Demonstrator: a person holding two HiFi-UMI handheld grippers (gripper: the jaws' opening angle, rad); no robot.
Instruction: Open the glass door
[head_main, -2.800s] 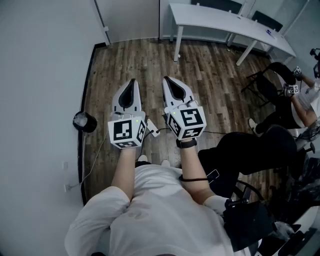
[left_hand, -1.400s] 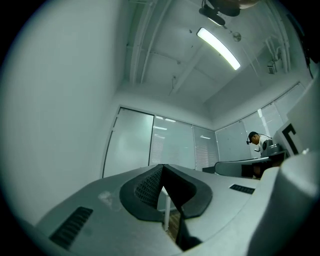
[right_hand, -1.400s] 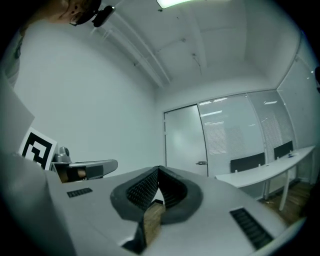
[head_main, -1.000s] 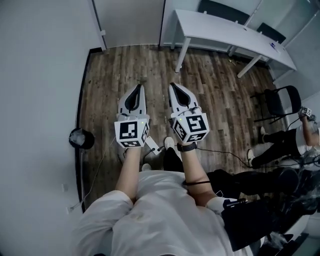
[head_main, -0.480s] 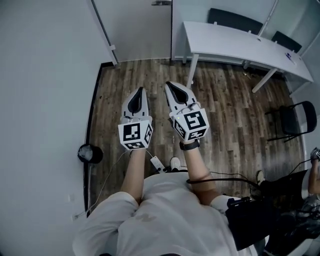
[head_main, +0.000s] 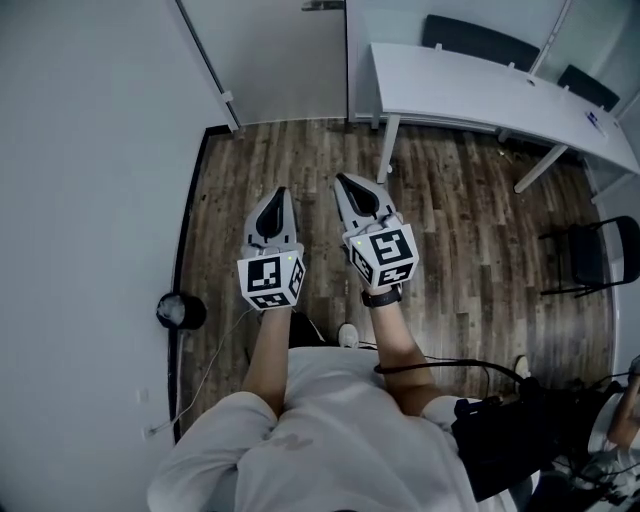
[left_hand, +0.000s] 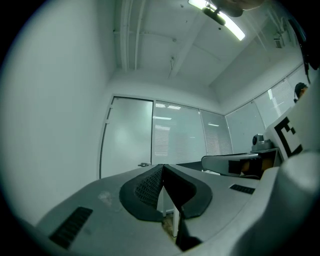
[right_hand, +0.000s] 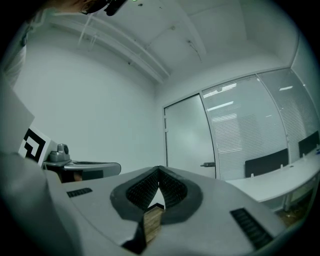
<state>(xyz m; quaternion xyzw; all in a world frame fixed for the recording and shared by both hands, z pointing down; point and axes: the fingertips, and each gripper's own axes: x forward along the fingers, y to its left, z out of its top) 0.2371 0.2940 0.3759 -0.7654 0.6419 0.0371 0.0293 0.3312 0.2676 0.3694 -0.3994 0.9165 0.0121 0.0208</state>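
**Door still closed: approach only, no contact**

- Glass door (head_main: 275, 60) sits at top centre of the head view. It looks shut, with its handle (head_main: 322, 5) at the very top edge.
- Left gripper (head_main: 278, 198) and right gripper (head_main: 343, 183) are side by side mid-frame over the wood floor (head_main: 450, 230). Both point level at the door and are well apart from it.
- Each gripper view shows its jaws pressed together with nothing between them.
- In the right gripper view the handle is small and distant, right of the jaw tips.
- White table (head_main: 480, 80) is at upper right and plays no part.
- Judgement: none of the opening is done. Still to do: close the gap, work the handle, swing the door.
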